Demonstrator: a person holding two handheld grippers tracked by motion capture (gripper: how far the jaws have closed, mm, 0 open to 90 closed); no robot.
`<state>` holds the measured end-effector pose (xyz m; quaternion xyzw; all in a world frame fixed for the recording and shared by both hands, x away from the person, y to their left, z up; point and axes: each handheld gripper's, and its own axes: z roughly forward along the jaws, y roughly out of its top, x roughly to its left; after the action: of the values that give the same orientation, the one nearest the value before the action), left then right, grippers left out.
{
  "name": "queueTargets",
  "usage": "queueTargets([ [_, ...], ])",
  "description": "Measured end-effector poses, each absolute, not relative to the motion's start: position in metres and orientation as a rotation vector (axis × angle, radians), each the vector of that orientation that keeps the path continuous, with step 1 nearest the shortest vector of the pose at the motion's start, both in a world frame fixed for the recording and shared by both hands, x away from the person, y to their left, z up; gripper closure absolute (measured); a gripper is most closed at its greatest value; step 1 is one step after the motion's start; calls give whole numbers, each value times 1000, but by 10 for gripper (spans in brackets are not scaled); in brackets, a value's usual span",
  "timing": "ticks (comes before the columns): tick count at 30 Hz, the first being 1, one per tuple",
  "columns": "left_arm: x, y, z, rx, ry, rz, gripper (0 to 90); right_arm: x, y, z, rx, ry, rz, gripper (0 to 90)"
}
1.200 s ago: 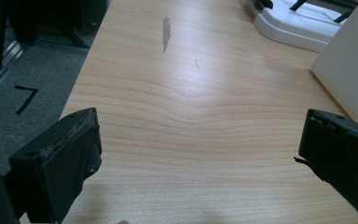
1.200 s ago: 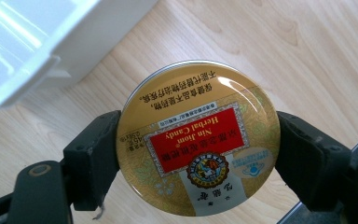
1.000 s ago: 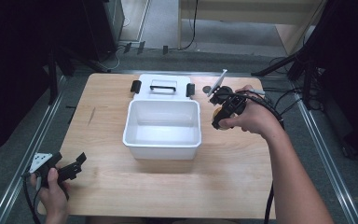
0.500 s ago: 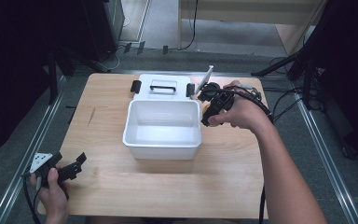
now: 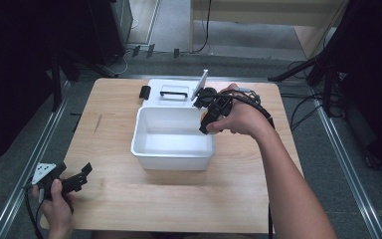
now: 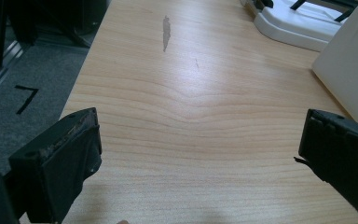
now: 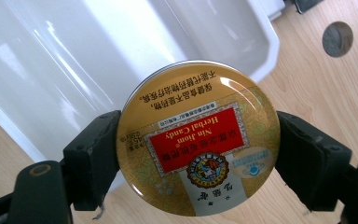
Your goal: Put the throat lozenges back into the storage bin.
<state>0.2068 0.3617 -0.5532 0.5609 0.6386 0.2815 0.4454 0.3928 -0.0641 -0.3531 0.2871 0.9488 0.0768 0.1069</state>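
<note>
The round gold candy tin (image 7: 198,140), with a red label reading "Herbal Candy", sits clamped between the jaws of the right gripper (image 7: 198,154), one jaw pressed to each side of its rim. In the right gripper view the tin hangs partly over the edge of the white plastic tub (image 7: 74,60) and partly over the bare wood beside it, with its printed face turned toward the camera. In the high view the right gripper (image 5: 210,115) is at the tub's right rim (image 5: 212,142), near the far corner, held by the person's right hand (image 5: 241,117).

The tub stands near the middle of the wooden counter (image 5: 129,199). Just behind it lies its white lid (image 5: 171,92) with a black handle and black clips. A small dark round spot (image 7: 338,39) marks the wood near the tub's corner.

Well apart from all this, at the near left corner of the counter, the person's left hand (image 5: 54,199) holds the left gripper (image 5: 77,180). Its jaws stand wide apart with nothing between them, above bare wood, and the tub's side wall (image 6: 349,65) and the lid (image 6: 298,23) show farther off.
</note>
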Motion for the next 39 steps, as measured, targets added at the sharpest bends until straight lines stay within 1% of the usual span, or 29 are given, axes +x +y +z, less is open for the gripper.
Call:
queueTargets([
  [6, 207, 362, -553, 1390, 1582, 696, 0, 393, -52, -358, 809, 2805, 226, 211],
  [11, 207, 362, -553, 1390, 1582, 697, 0, 392, -42, -365, 687, 2838, 266, 211],
  [24, 207, 361, -553, 1388, 1580, 698, 0, 392, -39, -391, 462, 2889, 238, 211],
  [30, 207, 362, -553, 1392, 1580, 699, 0, 394, -39, -403, 430, 2897, 263, 211],
  [39, 207, 362, -553, 1393, 1581, 697, 0, 399, -30, -427, 396, 2931, 158, 211],
])
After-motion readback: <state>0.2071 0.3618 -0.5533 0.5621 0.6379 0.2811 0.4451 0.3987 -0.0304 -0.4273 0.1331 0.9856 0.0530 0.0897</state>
